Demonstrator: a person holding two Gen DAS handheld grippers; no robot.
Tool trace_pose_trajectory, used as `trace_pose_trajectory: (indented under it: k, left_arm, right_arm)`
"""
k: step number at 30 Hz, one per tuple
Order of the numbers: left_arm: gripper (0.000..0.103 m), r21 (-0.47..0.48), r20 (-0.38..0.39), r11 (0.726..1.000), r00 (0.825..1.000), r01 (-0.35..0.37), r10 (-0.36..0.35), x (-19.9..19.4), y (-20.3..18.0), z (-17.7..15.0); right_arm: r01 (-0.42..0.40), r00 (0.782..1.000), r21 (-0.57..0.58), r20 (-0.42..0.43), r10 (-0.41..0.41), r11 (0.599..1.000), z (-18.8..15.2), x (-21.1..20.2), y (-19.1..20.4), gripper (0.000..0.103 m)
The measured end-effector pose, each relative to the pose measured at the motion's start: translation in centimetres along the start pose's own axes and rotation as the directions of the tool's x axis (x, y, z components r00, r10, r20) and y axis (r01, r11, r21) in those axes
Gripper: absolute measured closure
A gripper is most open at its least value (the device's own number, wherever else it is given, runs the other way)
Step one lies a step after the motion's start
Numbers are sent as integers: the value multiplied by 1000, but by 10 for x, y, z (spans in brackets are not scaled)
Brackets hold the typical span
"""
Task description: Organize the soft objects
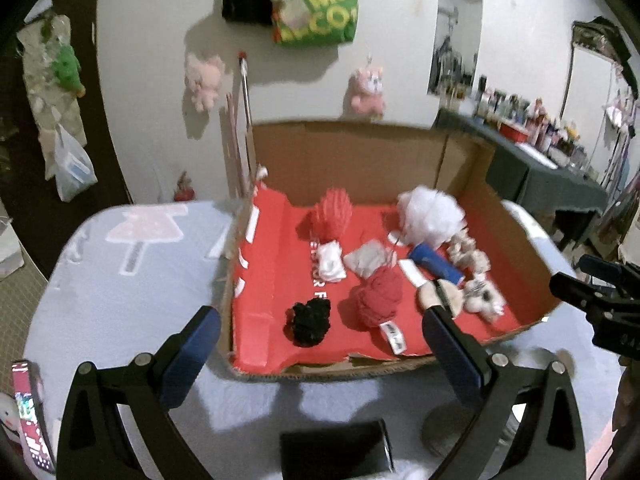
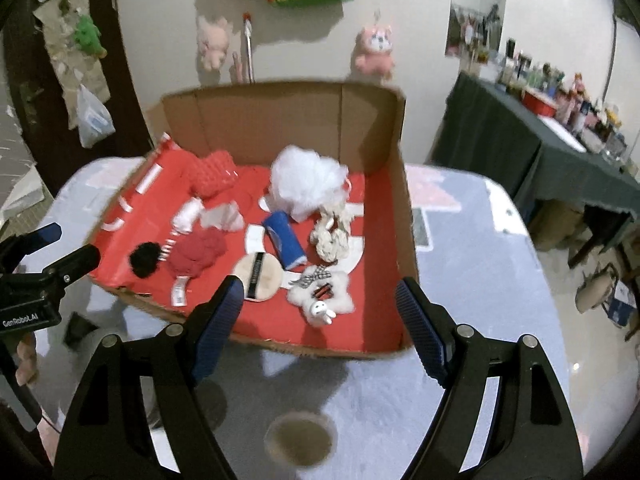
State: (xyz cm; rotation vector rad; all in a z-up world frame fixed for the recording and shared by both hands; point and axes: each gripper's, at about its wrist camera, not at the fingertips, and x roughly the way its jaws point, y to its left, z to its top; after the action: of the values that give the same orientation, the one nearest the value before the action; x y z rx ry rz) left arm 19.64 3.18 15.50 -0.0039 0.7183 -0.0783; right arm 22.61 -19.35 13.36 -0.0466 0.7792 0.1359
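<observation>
A cardboard box (image 1: pixel 352 156) lined in red (image 2: pixel 276 120) stands on the table and holds soft items: a white mesh puff (image 2: pixel 306 184), a red knit piece (image 2: pixel 214 174), a red yarn bundle (image 2: pixel 196 254), a black pompom (image 2: pixel 146 258), a blue roll (image 2: pixel 286 240), a round powder puff (image 2: pixel 258 274), a white rope toy (image 2: pixel 330 236) and a white plush (image 2: pixel 320 296). My left gripper (image 1: pixel 320 332) is open and empty in front of the box. My right gripper (image 2: pixel 320 300) is open and empty at the box's front edge.
The table wears a light blue cloth (image 1: pixel 120 280). A round dish (image 2: pixel 300 440) sits near the front. A dark flat object (image 1: pixel 334 450) lies close to the left gripper. Plush toys hang on the wall (image 2: pixel 374 48). A cluttered dark side table (image 2: pixel 540 140) stands at the right.
</observation>
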Motion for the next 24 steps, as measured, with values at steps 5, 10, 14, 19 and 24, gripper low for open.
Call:
trace_pose_trajectory:
  k: [5,10,14,19,24]
  left_arm:
    - [0,-8,82,999,996,41,-41,-43,-11,-25]
    - [0,14,142,999,989,31,-33,-72,-25,-59]
    - [0,29,173,999,985,22,-26,-81,-34,-85]
    - [0,50,156,999,987,21,-28,-72,-42,-114]
    - [0,21,96,999,995,27,-28,-50,-39,-136]
  right_arm:
    - [-12,994,-26,107,14,1000,-20,-46,10,11]
    - [-11,984,-20,176,14,1000,-53,-79,14,10]
    - [4,975,-23,224,2,1000,-82,-92,18,4]
    - [15,974,-12,224,-12,1000,-118,-86,22,4]
    - [4,985,20,173,-7,1000,-143,-61,21,4]
